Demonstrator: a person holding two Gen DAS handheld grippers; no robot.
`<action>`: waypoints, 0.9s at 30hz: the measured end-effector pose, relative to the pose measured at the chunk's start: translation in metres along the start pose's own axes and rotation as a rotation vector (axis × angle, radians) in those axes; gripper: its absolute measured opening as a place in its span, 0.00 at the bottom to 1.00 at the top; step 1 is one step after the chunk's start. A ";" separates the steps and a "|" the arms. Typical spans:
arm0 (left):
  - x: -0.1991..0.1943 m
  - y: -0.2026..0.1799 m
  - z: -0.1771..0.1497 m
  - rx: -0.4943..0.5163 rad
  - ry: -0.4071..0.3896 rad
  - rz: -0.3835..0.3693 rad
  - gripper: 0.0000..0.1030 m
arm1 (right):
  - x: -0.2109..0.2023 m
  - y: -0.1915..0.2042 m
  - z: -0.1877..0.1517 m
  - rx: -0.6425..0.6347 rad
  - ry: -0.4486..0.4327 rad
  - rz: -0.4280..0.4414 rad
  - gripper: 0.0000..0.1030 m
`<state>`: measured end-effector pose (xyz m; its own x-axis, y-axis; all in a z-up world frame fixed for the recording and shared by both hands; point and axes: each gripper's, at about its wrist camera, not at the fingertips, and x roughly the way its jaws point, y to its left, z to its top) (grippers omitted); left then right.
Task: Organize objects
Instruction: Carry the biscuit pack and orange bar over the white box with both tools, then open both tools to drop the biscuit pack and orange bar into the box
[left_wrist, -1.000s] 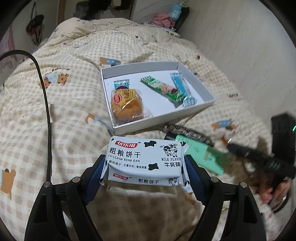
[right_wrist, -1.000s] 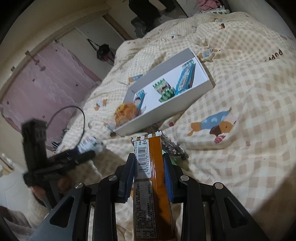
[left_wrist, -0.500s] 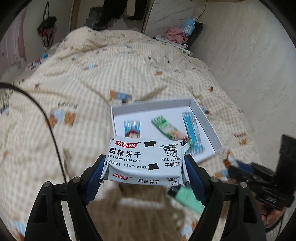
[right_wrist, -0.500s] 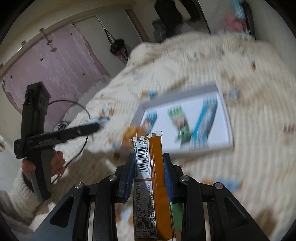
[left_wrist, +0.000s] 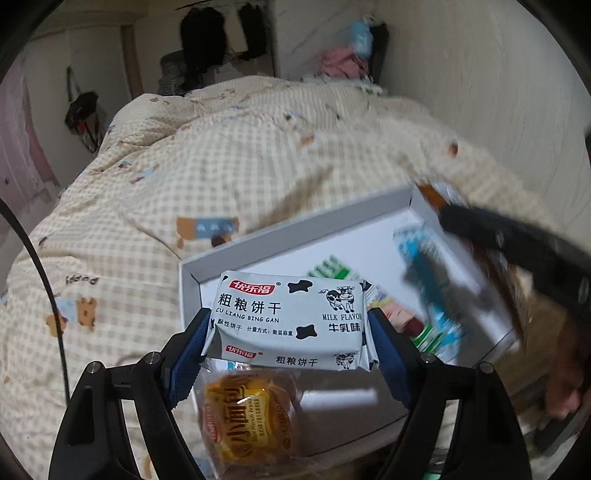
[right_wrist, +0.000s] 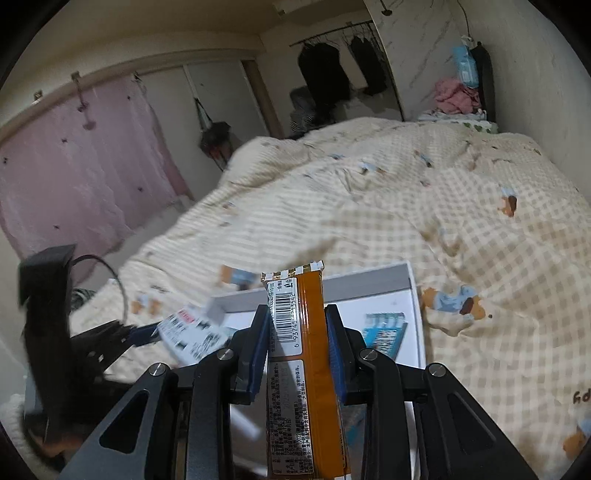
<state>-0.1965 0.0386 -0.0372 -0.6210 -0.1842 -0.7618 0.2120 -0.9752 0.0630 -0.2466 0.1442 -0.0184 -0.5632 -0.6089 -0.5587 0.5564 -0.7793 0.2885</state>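
Note:
My left gripper (left_wrist: 290, 328) is shut on a white milk-flavour biscuit pack (left_wrist: 291, 319) with cow print, held above the near left part of a white box (left_wrist: 258, 242). In the box lie an orange bread packet (left_wrist: 247, 417), a green bar (left_wrist: 328, 271) and a blue bar (left_wrist: 430, 280). My right gripper (right_wrist: 297, 334) is shut on an orange snack bar (right_wrist: 310, 365), held upright over the same box (right_wrist: 369, 282). The left gripper with its pack shows blurred in the right wrist view (right_wrist: 184, 334); the right gripper shows blurred in the left wrist view (left_wrist: 517, 254).
The box rests on a bed with a beige checked quilt (left_wrist: 229, 166) printed with bears. A black cable (left_wrist: 40, 280) runs at the left. A wall (left_wrist: 480, 92) lies to the right, a pink curtain (right_wrist: 74, 166) to the left, and clothes (right_wrist: 456, 96) at the bed's far end.
Both grippers have risen and moved forward over the white box, each still holding its snack. The box now lies directly below both of them.

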 end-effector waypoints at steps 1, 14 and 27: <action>0.006 -0.004 -0.002 0.033 0.013 0.016 0.82 | 0.005 -0.003 -0.003 0.008 -0.001 -0.018 0.30; 0.029 -0.018 -0.018 0.121 0.029 0.103 0.82 | 0.022 -0.020 -0.026 -0.002 0.048 -0.151 0.30; 0.031 -0.010 -0.018 0.085 0.032 0.100 0.86 | 0.020 -0.017 -0.028 -0.024 0.035 -0.146 0.38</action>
<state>-0.2037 0.0451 -0.0731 -0.5752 -0.2779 -0.7693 0.2062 -0.9594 0.1925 -0.2504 0.1490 -0.0563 -0.6173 -0.4837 -0.6205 0.4848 -0.8550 0.1841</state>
